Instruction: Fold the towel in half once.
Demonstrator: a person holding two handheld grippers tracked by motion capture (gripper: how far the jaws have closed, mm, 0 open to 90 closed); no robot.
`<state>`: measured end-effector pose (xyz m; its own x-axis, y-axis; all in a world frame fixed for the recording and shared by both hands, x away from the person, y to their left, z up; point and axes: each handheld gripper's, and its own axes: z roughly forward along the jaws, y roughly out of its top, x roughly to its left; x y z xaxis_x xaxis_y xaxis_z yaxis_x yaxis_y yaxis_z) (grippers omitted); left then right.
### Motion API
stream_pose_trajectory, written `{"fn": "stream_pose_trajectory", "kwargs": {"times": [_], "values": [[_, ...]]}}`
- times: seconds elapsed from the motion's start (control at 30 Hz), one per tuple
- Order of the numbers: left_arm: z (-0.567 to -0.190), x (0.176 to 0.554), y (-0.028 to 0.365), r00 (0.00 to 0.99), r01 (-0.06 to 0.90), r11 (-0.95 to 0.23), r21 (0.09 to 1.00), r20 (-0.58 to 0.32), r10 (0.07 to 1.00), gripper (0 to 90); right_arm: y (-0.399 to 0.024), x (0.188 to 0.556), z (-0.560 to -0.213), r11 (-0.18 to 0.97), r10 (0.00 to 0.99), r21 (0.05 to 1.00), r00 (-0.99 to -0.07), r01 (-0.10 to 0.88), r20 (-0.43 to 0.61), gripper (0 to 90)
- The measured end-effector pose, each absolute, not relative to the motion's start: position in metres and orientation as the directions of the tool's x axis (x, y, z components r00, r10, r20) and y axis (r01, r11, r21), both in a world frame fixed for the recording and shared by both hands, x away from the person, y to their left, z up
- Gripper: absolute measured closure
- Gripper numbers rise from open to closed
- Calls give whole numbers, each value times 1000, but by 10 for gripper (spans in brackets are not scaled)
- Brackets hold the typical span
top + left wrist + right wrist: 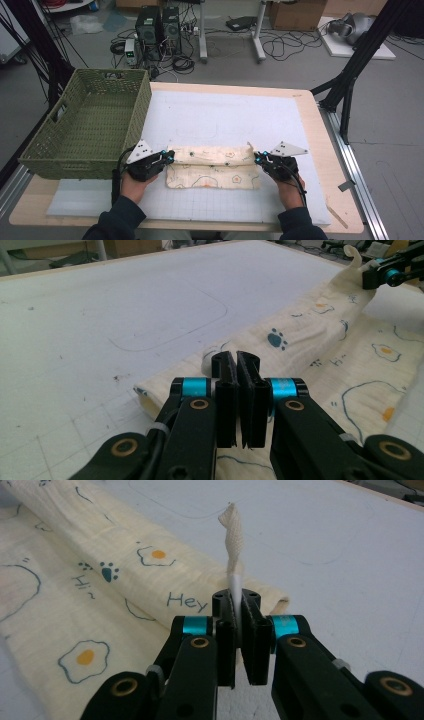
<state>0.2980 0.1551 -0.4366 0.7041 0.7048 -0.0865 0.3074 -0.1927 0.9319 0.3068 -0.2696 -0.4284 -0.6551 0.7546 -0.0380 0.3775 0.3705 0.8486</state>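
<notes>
Here, in the high view, a cream printed cloth (214, 167) is lying on the white mat (210, 120) of the table (320, 150), its far edge folded over toward the person. The left tool (171, 157) is pinching the fold's left end and the right tool (256, 158) the right end; a green woven basket (75, 140) is standing just left.

In the left gripper view, the left tool (237, 365) is sitting clamped tight on the cloth (320, 345) edge.

In the right gripper view, the right tool (235, 605) is gripping a cloth (125, 565) corner, which is sticking upright between its jaws.

Black tools (170, 158), cyan bands, dark sleeves (117, 220)
</notes>
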Motion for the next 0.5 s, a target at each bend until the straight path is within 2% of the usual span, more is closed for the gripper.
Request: {"fn": "stream_pose_trajectory", "kwargs": {"times": [0.5], "values": [[-441,294,156,717,328,-192,925,-112,688,849,-273,303,-433,381,747,834,-664,400,-23,828]]}}
